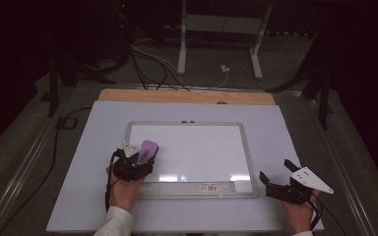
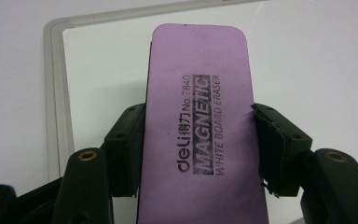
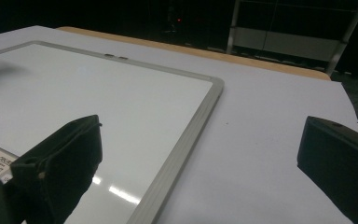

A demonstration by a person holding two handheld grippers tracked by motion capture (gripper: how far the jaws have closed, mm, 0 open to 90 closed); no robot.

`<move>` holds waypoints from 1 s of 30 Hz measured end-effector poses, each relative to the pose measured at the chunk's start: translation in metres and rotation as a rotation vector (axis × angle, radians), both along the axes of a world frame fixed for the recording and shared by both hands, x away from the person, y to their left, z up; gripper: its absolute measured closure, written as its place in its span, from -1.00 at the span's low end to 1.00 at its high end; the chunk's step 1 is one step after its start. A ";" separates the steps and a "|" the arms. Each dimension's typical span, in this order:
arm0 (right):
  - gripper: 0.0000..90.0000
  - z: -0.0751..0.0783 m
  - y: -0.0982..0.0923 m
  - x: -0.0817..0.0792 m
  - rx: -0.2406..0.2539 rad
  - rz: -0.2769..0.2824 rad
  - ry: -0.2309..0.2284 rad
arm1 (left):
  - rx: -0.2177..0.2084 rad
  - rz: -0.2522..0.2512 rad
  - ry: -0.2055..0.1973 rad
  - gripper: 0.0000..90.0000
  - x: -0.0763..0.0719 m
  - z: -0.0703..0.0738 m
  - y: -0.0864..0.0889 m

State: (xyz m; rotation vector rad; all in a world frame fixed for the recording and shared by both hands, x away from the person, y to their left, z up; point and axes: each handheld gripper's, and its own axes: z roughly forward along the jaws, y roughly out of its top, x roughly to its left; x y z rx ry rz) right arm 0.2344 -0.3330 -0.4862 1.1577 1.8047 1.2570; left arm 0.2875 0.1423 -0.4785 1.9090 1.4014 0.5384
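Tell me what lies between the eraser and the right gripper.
In the high view, bare whiteboard surface and its frame's right edge lie between the eraser, clamped in the left gripper, and the open right gripper.

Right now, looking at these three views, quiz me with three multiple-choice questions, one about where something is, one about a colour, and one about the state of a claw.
1. Where is the right claw?
A. Over the middle of the whiteboard
B. Beside the whiteboard's near right corner
C. On the wooden board at the far edge

2. What colour is the eraser?
A. Purple
B. Green
C. Yellow

3. What is the state of the left claw?
A. Open with nothing in it
B. Shut on a marker
C. Shut on the eraser

Answers:
1. B, the high view shows it off the whiteboard frame, over the table near that corner.
2. A, its printed face is purple in the left gripper view.
3. C, its jaws press the eraser's two long sides.
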 end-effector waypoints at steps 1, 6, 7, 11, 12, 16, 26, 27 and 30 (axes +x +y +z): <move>-0.99 0.000 0.000 0.000 0.000 0.000 0.000 | 0.003 0.001 0.001 -0.07 -0.002 0.000 0.000; -0.99 0.000 0.000 0.000 0.000 0.000 0.000 | 0.019 0.016 -0.002 -0.07 -0.008 -0.002 0.002; -0.99 0.000 0.000 0.000 0.001 -0.001 -0.001 | 0.021 0.019 0.000 -0.07 -0.009 -0.002 0.003; -0.99 0.000 0.001 0.000 0.001 0.001 0.000 | 0.023 0.028 0.006 -0.07 -0.014 -0.005 0.004; -0.99 0.000 0.001 0.000 -0.001 0.003 -0.001 | 0.028 0.025 0.008 -0.07 -0.015 -0.005 0.004; -0.99 0.000 0.002 0.000 -0.002 0.006 0.000 | 0.033 0.025 0.017 -0.07 -0.021 -0.008 0.005; -0.99 0.000 0.001 -0.001 0.000 0.006 -0.002 | 0.036 0.029 0.043 -0.07 -0.030 -0.016 0.001; -0.99 0.001 0.001 -0.001 0.000 0.005 -0.003 | 0.039 0.029 0.044 -0.08 -0.031 -0.015 0.001; -0.99 0.000 0.001 0.000 0.001 0.004 -0.001 | 0.038 0.029 0.049 -0.08 -0.035 -0.016 0.001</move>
